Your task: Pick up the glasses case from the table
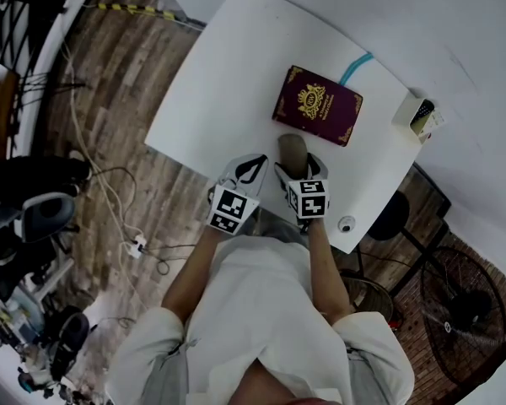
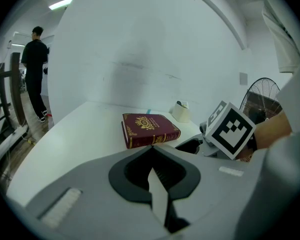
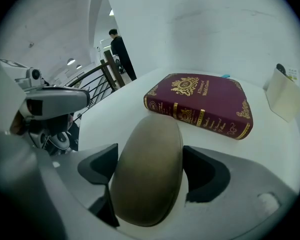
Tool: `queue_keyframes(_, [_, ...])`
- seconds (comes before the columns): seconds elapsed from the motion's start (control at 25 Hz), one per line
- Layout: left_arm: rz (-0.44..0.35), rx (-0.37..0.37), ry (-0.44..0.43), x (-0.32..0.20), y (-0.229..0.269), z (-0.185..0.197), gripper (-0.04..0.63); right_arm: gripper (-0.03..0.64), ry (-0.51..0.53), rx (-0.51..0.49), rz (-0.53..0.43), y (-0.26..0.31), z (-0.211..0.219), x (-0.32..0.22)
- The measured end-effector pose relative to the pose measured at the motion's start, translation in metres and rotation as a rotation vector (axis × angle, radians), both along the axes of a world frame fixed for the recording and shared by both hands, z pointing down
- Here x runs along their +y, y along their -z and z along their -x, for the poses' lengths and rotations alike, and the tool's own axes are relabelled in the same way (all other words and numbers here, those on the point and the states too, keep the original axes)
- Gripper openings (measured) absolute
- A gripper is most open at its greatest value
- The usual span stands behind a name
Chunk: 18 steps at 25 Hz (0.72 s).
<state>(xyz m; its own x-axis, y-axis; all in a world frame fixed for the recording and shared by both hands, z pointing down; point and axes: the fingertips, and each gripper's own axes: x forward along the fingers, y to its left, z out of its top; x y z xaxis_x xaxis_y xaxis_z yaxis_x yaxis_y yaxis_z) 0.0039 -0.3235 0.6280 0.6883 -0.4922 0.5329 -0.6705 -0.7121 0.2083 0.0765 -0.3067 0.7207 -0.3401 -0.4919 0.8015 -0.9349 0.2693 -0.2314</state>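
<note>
While our right tongs (image 3: 151, 171) straddle the glasses case (image 1: 292, 153) wide open at the surface's (image 1: 211, 83) near edge, our left tongs (image 2: 152, 154) sit shut, empty; any squeeze should meet its long sides squarely.

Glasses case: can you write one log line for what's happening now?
glasses case: on table, near book | right gripper: open, case between jaws | left gripper: shut, empty

Lab: floor power strip (image 1: 137, 245), equipment (image 1: 42, 213)
</note>
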Motion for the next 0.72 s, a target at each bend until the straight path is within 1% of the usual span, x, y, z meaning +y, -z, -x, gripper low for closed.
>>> queue_keyframes(0.24, [-0.002,-0.007,0.011,0.007,0.000,0.005,0.018,0.400,-0.012,-0.009,-0.017,0.001,0.001,-0.001])
queue_keyframes(0.52, [-0.007,-0.010,0.021,0.015,0.002,0.011,0.018,0.393,0.009,-0.015,-0.024,0.001,0.007,0.003])
queue_keyframes(0.72, [-0.017,-0.014,0.028,0.018,0.004,0.017,0.018,0.390,0.002,-0.034,-0.035,0.003,0.012,0.008])
